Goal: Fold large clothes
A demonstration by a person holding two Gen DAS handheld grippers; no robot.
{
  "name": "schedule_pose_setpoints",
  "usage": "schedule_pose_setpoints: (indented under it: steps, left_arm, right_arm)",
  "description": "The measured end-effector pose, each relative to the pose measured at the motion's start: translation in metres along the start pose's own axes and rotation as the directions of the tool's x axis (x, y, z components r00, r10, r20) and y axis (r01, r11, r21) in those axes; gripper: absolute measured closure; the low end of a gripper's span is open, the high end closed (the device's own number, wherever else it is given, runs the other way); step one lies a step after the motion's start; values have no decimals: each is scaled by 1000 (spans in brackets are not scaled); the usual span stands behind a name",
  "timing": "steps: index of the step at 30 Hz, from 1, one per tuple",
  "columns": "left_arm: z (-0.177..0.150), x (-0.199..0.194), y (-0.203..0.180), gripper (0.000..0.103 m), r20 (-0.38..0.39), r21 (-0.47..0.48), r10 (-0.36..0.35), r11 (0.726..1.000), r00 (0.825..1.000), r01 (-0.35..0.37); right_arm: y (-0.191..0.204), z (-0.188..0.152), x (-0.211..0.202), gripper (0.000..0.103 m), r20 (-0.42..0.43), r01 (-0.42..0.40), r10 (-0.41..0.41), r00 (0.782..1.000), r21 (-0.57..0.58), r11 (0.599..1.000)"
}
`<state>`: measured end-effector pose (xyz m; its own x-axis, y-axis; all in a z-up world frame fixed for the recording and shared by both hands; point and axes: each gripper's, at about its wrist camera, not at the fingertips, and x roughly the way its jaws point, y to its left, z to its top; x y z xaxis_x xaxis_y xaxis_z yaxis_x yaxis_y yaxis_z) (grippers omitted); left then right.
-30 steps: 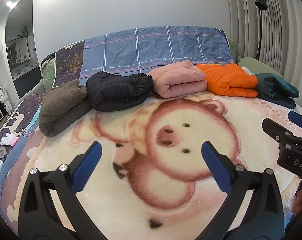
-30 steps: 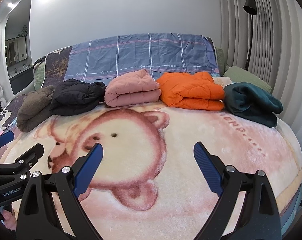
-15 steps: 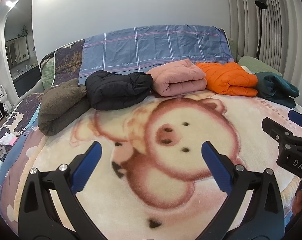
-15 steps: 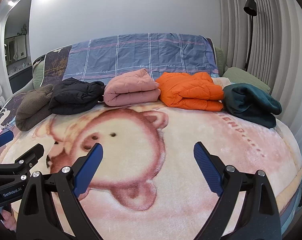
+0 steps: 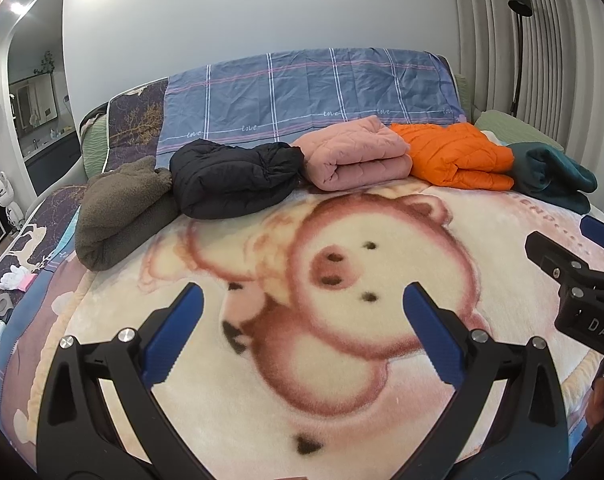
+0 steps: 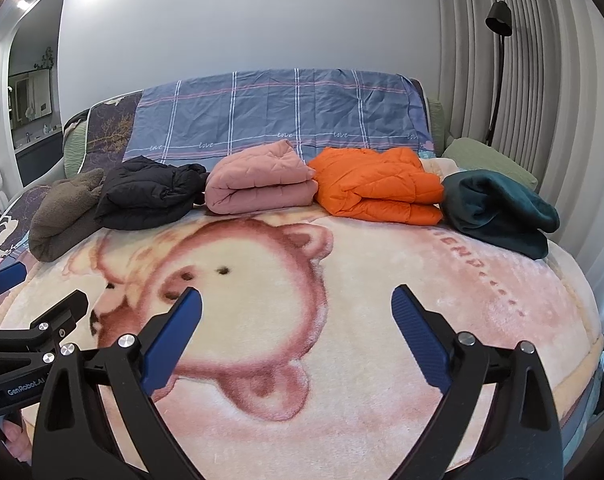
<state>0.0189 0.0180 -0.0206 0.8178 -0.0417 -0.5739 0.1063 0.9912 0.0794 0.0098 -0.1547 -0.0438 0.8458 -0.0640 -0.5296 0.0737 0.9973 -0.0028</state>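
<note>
Several folded garments lie in a row at the far side of the bed: a brown fleece (image 5: 122, 212), a black puffer jacket (image 5: 234, 178), a pink quilted jacket (image 5: 357, 156), an orange puffer jacket (image 5: 457, 152) and a dark teal garment (image 5: 553, 176). The same row shows in the right wrist view, from the fleece (image 6: 62, 208) to the teal garment (image 6: 501, 208). My left gripper (image 5: 302, 300) is open and empty above the bear-print blanket (image 5: 341, 380). My right gripper (image 6: 296, 300) is open and empty above the blanket (image 6: 381, 264), to the right of the left one.
A blue plaid sheet (image 5: 309, 96) covers the headboard. A green pillow (image 6: 489, 160) lies at the back right. A floor lamp (image 6: 497, 60) and curtains stand on the right. Small white items (image 5: 14, 280) lie near the bed's left edge.
Both views have drifted slightly; the garments sit a little higher and farther in the frames. Both grippers stay open and empty.
</note>
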Motion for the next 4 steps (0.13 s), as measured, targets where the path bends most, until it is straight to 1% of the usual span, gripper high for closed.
schedule_pose_setpoints:
  steps: [4]
  left_arm:
    - [-2,-2,-1,2,0,5,0,1000,1000,0]
  right_arm:
    - [-2,0,0,7,-2,2,-2,1000,5,1000]
